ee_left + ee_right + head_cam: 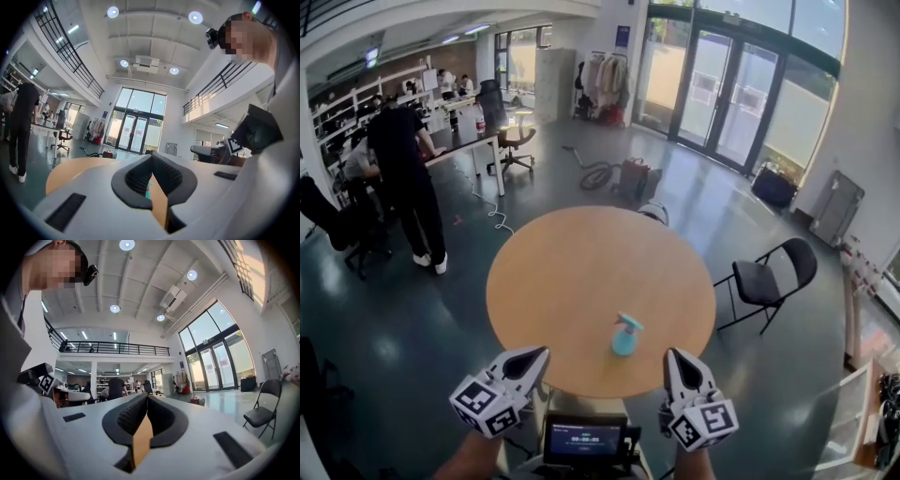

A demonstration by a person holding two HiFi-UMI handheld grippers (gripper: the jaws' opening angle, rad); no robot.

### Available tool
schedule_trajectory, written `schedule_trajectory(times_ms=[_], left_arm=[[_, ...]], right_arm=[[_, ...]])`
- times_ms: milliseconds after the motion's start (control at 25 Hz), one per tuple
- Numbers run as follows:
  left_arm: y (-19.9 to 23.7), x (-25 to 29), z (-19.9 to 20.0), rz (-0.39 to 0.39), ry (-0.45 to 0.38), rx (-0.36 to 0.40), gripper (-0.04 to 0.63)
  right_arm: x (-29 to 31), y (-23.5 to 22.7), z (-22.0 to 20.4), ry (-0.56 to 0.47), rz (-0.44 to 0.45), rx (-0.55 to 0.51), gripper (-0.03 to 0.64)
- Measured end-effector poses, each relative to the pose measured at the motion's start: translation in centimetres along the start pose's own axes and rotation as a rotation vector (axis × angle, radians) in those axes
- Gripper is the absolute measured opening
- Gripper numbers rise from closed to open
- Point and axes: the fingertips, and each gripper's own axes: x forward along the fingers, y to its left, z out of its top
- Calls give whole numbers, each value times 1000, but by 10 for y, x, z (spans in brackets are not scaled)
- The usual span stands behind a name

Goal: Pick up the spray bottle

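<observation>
Our left gripper has its two jaws together at the tips, with nothing clamped between them. Our right gripper is the same, jaws closed and empty. In the head view, both grippers point level towards a round wooden table, side by side at its near edge.

The spray bottle stands upright on the table near that edge, between the two grippers and just ahead of them, touching neither. It is small and light blue-green, with a rounded body and a trigger head on top.

To the table's right is a black folding chair. A person in dark clothes stands further off to the left.
</observation>
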Motion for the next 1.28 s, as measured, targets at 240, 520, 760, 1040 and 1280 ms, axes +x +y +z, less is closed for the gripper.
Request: schedule_trajectory(times_ms=[240, 520, 760, 1040, 1280], left_arm=[[16, 57, 13, 29, 3, 43, 5], [27, 96, 8, 69, 19, 65, 5], [44, 114, 5, 93, 36, 77, 5], [76, 113, -18, 114, 72, 27, 5], [112, 107, -56, 107, 152, -11, 5]], right_arm=[[44, -45, 8, -11, 52, -21, 20], [77, -77, 4, 20, 142, -22, 149], [99, -95, -11, 64, 169, 2, 273], [108, -95, -40, 104, 134, 23, 380], [112, -99, -78, 130, 63, 57, 408]])
